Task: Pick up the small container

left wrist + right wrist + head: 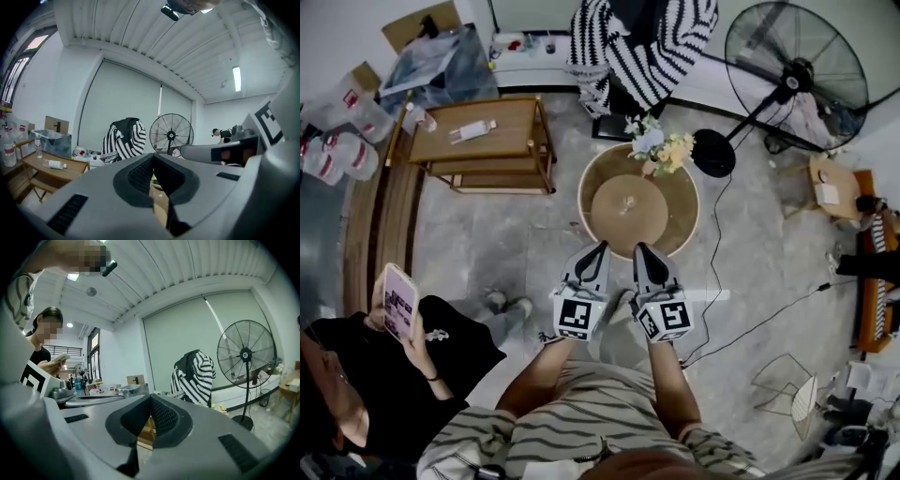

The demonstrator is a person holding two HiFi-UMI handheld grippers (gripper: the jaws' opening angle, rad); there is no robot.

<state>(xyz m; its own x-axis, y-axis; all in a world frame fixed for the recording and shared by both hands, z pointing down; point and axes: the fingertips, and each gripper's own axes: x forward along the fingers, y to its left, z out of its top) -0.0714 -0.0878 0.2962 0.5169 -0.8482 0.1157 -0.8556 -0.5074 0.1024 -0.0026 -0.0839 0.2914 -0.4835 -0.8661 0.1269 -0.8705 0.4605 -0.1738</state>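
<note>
Shut and empty, left gripper (601,247) and right gripper (639,248) sit side by side; the likely container (628,201) lies at twelve o'clock on the round table (682,204), equally near both.

Small container (629,201), tiny and pale, at the centre of the round brown table (607,228); details too small to tell.

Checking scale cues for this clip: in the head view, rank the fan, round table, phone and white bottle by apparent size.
1. The fan and the round table: about alike; the fan stands taller, nearer the camera.
2. The phone, held up nearer too.
3. The white bottle.
</note>
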